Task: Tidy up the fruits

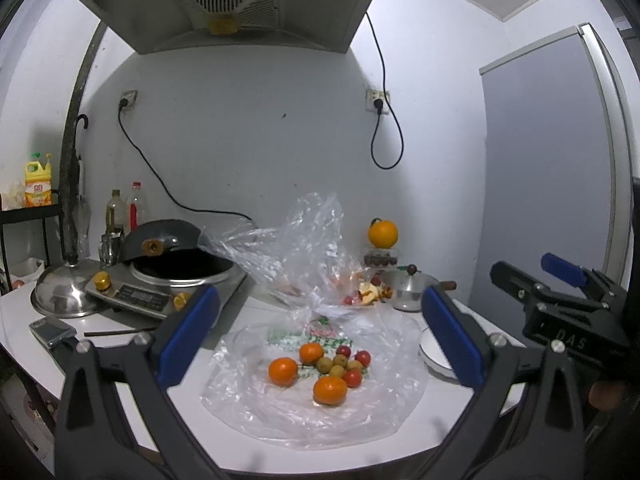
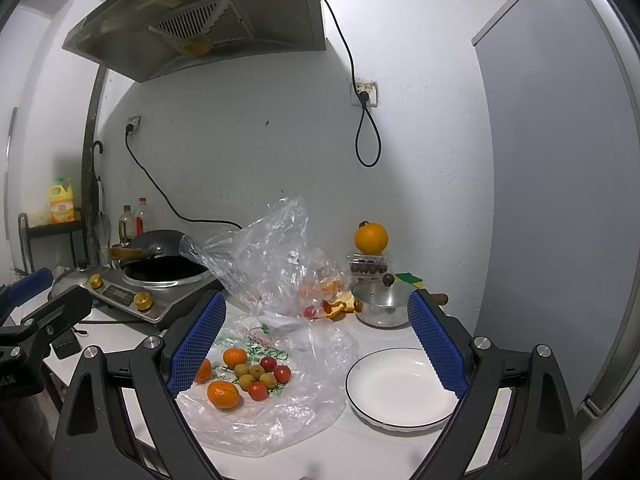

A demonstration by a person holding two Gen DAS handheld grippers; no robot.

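Orange tangerines point(image 2: 223, 394), small red fruits point(image 2: 257, 391) and brownish round ones point(image 2: 256, 371) are heaped on a flattened clear plastic bag point(image 2: 280, 420) on the white counter point(image 2: 360, 446), with an empty white plate point(image 2: 400, 388) just beside the bag on its right. Both the left gripper point(image 1: 320, 344) and the right gripper point(image 2: 316, 344) are held spread wide and empty above the counter, so no fruit appears to be picked yet. Sorting is judged to be at its start: one gripper needs to be lowered around a single fruit, closed gently, and carried to the plate.

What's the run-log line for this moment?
left gripper: open, empty | right gripper: open, empty | fruits: loose on bag | plate: empty, right of bag | stage: nothing picked yet
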